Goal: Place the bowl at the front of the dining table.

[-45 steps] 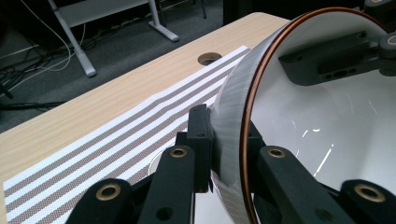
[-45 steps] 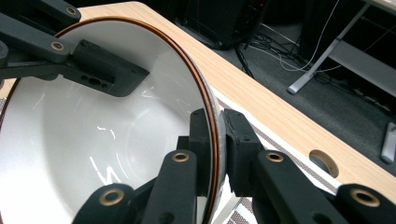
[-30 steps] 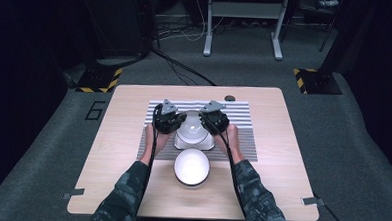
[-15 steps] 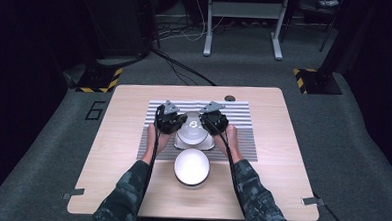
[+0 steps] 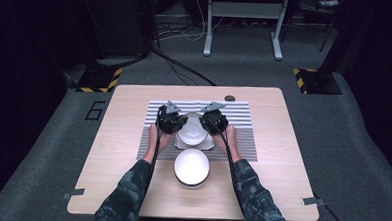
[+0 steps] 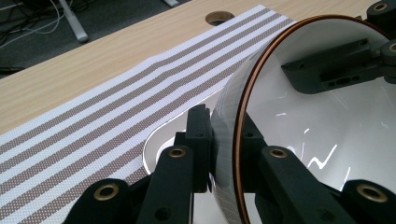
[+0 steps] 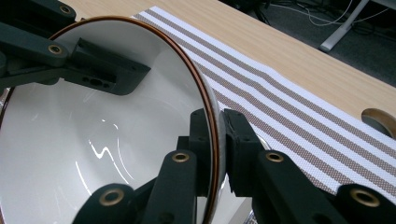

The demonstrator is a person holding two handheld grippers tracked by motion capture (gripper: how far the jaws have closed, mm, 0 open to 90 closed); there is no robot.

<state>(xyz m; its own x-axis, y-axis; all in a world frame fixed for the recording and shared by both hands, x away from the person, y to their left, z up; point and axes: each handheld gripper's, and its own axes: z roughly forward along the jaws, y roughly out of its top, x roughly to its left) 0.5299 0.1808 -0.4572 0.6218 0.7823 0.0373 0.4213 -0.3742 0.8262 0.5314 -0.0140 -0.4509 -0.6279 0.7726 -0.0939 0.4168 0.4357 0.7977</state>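
A white bowl with a thin brown rim [image 5: 192, 132] is gripped from both sides over the striped mat [image 5: 233, 117]. My left gripper [image 5: 179, 126] is shut on its left rim, and the left gripper view has the rim [image 6: 239, 116] pinched between the jaws of the left gripper [image 6: 225, 151]. The right gripper [image 5: 206, 127] is shut on the opposite rim, the wall of the bowl [image 7: 93, 126] clamped in the right gripper [image 7: 217, 142]. Each gripper view has the other gripper across the bowl. A white dish edge [image 6: 153, 144] lies under the bowl.
A second white bowl [image 5: 191, 166] stands on the bare wooden table [image 5: 282, 159] just in front of the mat, between the forearms. A round cable hole [image 5: 229, 98] sits at the table's far edge. Table legs and cables lie on the floor beyond.
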